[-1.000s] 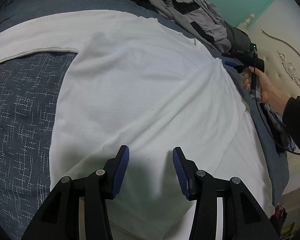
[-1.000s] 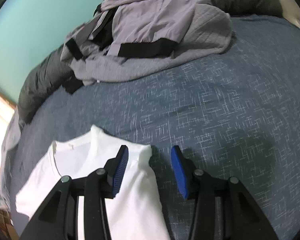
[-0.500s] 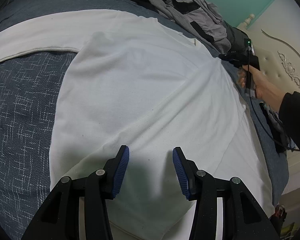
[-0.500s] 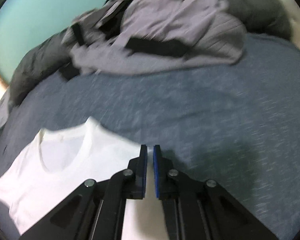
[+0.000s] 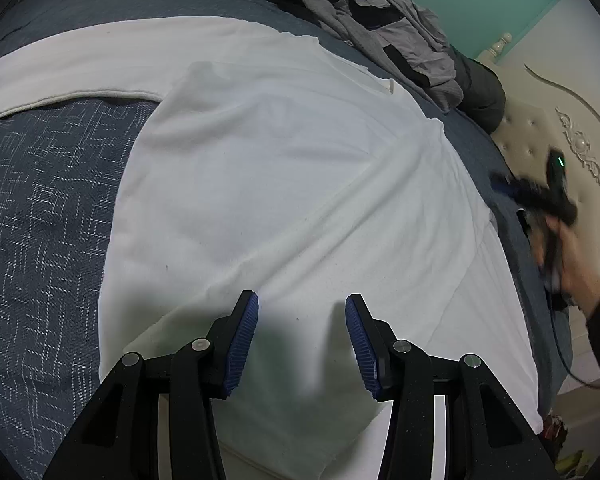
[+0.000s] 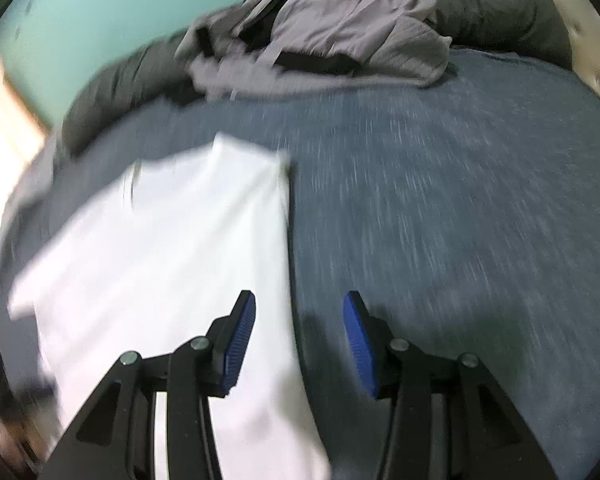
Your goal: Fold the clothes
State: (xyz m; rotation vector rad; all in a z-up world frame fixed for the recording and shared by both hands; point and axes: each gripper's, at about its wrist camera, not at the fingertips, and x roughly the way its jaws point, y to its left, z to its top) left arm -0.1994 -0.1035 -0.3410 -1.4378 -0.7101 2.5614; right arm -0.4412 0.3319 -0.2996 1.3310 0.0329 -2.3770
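White shirt [image 5: 284, 184] lay spread across the bed [image 5: 40, 208]; the left tool [image 5: 302, 336] hovered over its near hem, parted and empty, while the right tool [image 6: 300, 336], opening, straddled its side edge

White shirt [image 5: 284, 184] spread on blue bedspread [image 5: 44, 216], left gripper [image 5: 302, 340] open above it, grey clothes [image 5: 384, 36] beyond

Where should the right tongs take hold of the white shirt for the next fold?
Probably its long straight side edge, approached from the bare bedspread side. There the white shirt lies flat and the right tongs, jaws opening with nothing between them, already straddle it.
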